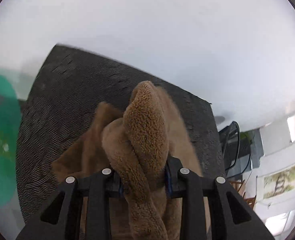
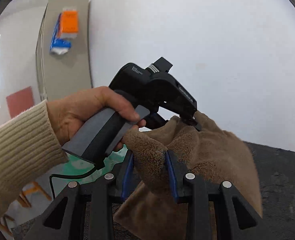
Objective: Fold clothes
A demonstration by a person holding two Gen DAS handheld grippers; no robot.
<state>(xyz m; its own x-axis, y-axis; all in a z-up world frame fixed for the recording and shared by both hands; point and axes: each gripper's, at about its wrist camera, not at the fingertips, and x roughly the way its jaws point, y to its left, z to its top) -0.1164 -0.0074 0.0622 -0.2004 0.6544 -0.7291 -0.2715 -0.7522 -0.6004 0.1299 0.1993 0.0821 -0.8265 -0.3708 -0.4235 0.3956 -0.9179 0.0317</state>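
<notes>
Garment (image 1: 145, 132) bunched upright, both grippers clamped.

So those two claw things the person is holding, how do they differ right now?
The left gripper has a thick twisted roll of the brown fleece garment bunched up between its fingers; the right gripper pinches a thinner fold of the same garment's edge. The left one also shows in the right wrist view, held in a hand with a ribbed cream sleeve; the right's hand is out of view. Both are black, clamped on the fleece, above a dark table.
</notes>
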